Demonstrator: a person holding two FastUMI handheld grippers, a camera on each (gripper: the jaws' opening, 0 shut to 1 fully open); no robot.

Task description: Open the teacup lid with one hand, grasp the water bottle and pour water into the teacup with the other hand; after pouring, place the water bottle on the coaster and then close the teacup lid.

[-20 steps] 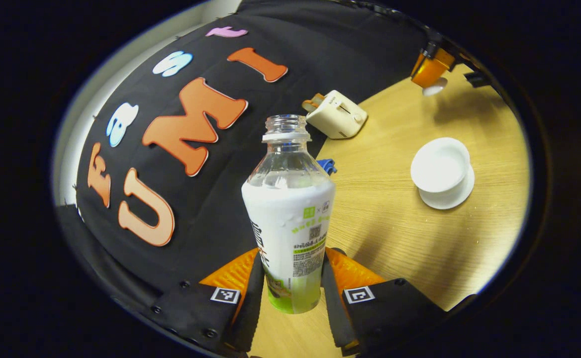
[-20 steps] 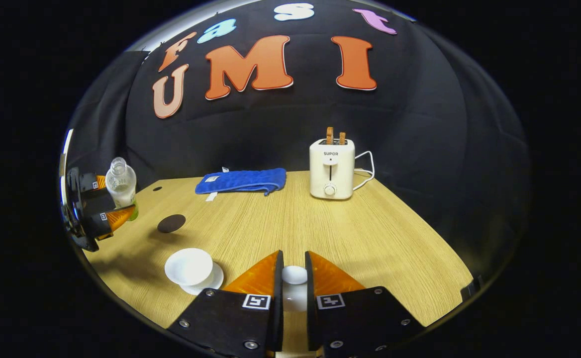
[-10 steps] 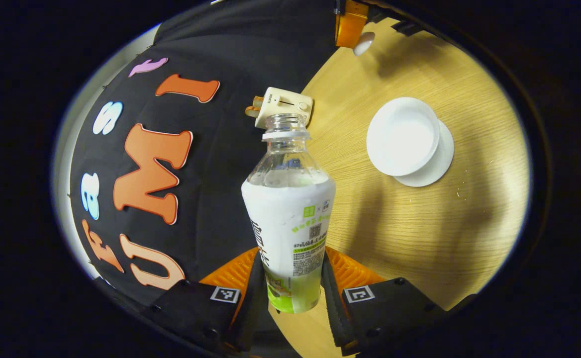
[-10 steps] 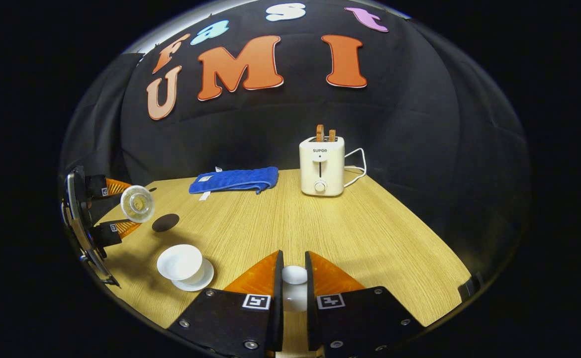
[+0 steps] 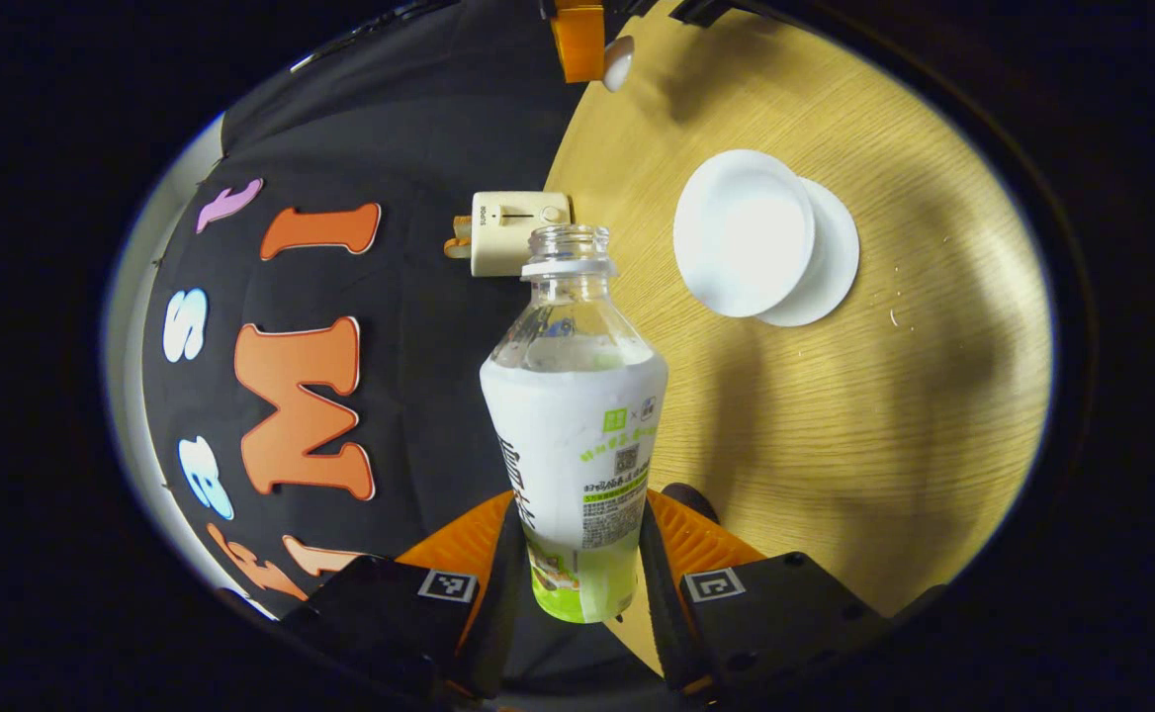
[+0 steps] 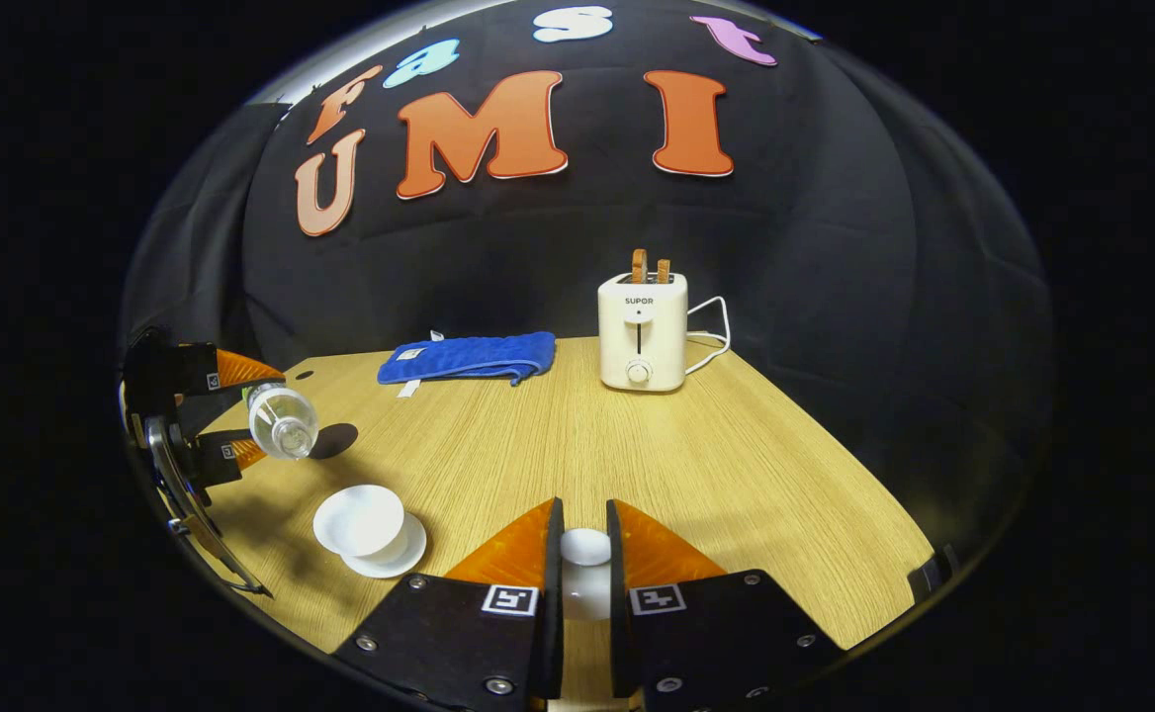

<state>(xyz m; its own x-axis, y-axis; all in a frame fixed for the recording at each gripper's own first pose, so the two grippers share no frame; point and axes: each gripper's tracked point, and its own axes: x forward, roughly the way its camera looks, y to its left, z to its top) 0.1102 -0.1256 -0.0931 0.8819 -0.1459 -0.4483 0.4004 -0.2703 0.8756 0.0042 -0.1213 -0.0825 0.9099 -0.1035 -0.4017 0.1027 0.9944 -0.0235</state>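
My left gripper [image 5: 577, 539] is shut on the lower body of an uncapped water bottle [image 5: 575, 425] with a white and green label. In the right gripper view that bottle [image 6: 281, 420] is tipped on its side above the table, mouth toward the open white teacup [image 6: 359, 519] on its saucer [image 6: 407, 550]. The left gripper view has the teacup [image 5: 744, 232] upper right of the bottle's mouth. My right gripper [image 6: 584, 544] is shut on the knob of the white teacup lid [image 6: 585, 547], held low over the table. A dark round coaster [image 6: 338, 435] lies just behind the bottle.
A cream toaster [image 6: 641, 331] with its cord stands at the back of the wooden table [image 6: 696, 465]. A folded blue cloth [image 6: 472, 358] lies to its left by the wall. The toaster [image 5: 508, 218] appears again in the left gripper view beyond the bottle's mouth.
My left gripper has rolled further, tipping the bottle from upright onto its side with the mouth turned down toward the cup. The right gripper and lid have stayed put.
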